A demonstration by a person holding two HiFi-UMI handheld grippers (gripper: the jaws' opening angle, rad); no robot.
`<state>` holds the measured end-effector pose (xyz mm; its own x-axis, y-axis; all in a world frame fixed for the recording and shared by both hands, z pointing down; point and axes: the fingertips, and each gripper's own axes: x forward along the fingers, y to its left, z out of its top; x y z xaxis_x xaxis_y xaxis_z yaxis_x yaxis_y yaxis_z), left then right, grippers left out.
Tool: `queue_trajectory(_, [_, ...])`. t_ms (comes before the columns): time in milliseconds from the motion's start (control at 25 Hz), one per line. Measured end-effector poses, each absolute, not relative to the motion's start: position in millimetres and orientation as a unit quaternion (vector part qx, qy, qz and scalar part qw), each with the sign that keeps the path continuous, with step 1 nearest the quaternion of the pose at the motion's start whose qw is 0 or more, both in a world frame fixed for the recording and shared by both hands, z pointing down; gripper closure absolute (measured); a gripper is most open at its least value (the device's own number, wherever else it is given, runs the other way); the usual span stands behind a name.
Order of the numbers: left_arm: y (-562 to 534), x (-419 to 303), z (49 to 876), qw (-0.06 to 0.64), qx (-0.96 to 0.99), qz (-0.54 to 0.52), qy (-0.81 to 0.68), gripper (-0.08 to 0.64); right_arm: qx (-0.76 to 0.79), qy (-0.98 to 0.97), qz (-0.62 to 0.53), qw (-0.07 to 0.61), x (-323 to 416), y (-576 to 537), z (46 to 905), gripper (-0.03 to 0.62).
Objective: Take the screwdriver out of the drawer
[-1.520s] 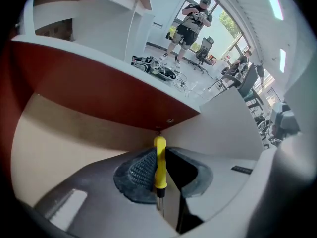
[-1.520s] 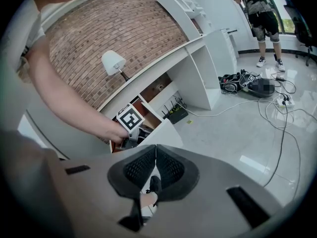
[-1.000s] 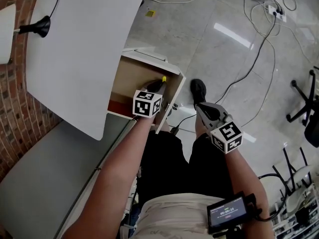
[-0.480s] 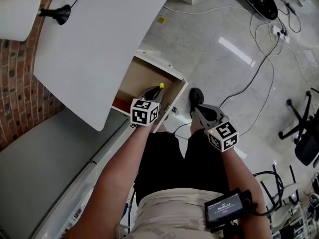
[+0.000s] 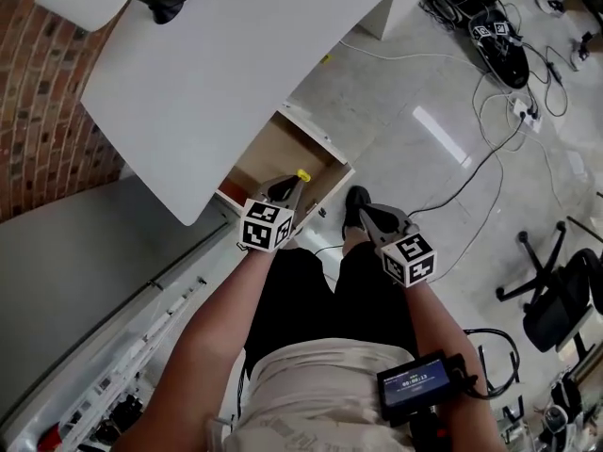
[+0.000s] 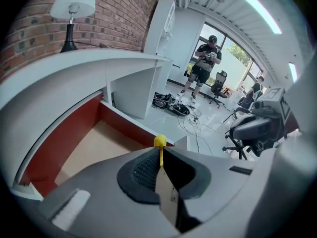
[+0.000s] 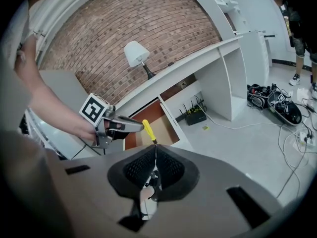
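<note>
The left gripper [image 5: 290, 184] is closing its jaws on the yellow-handled screwdriver [image 5: 302, 174] above the open wooden drawer [image 5: 268, 153] under the white tabletop [image 5: 217, 73]. The right gripper [image 5: 364, 217] has its jaws pressed together, and only its view shows the shaft [image 7: 154, 141].

- The desk [image 5: 217, 83] stands along the wall [image 5: 47, 102], at the head view's left.
- A lamp [image 5: 162, 6] stands on the desk's far end, near the wall.
- The drawer [image 5: 273, 153] juts open from under the desk's right edge, over the floor [image 5: 424, 158].
- The screwdriver [image 5: 301, 174] sits between the closing left tongs [image 5: 288, 186], over the drawer's front part.
- The right tongs [image 5: 366, 217] lie right of the left tongs, outside the drawer, beside a shoe [image 5: 355, 201].
- Cables [image 5: 490, 36] lie on the floor at the far right.
- A chair [image 5: 556, 299] stands at the right edge, well apart from the desk.
</note>
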<state>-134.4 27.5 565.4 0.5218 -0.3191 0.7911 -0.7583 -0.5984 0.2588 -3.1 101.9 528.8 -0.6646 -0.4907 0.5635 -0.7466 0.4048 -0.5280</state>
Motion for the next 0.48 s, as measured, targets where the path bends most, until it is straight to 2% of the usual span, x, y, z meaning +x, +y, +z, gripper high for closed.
queue_trajectory(320, [30.7, -142.8, 542.0, 0.298, 0.822, 0.338, -0.349, 0.554, 0.347, -0.838, 0.385, 0.173, -13.7, 96.5, 511.1, 0.586])
queue_trajectory(480, [31.0, -137.5, 559.2, 0.297, 0.821, 0.354, -0.336, 0.552, 0.344, -0.835, 0.386, 0.187, -9.7, 97.2, 513.7, 0.586])
